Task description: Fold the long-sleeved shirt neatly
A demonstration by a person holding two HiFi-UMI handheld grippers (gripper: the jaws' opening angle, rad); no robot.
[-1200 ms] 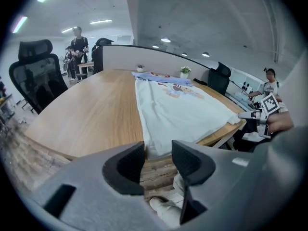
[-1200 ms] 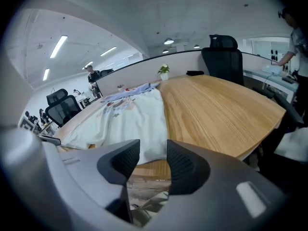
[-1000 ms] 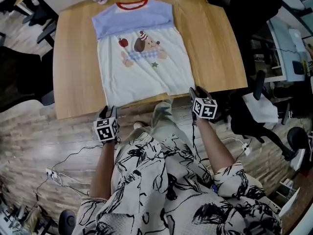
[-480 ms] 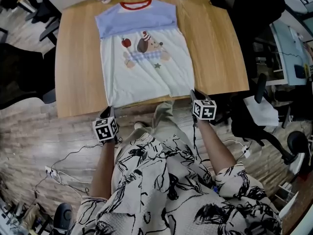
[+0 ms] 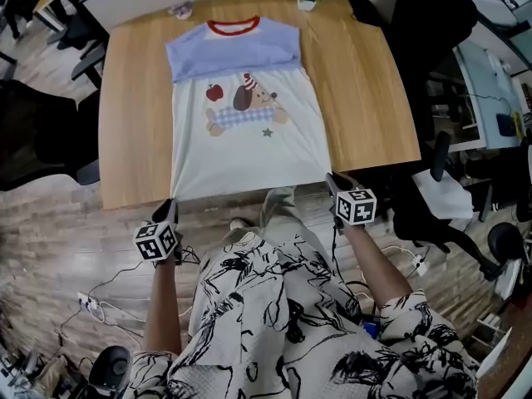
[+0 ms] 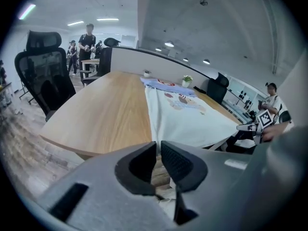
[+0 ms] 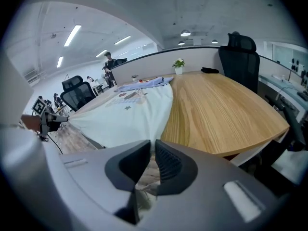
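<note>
The cream-and-blue cotton shirt with a dog print (image 5: 245, 140) lies flat on the wooden surface (image 5: 133, 123), its hem at the near edge. The left gripper (image 6: 158, 148) and right gripper (image 7: 152, 146) have just been closing, and each now pinches a hem corner. The cloth looks light and limp, so it is best held at the corners and kept taut.

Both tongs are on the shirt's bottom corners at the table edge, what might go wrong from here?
The left tongs and right tongs have just been closing on thin hem corners of the shirt; with so little cloth pinched, a corner may slip free. Uneven pulling could skew the shirt on the table or drag it over the edge.
</note>
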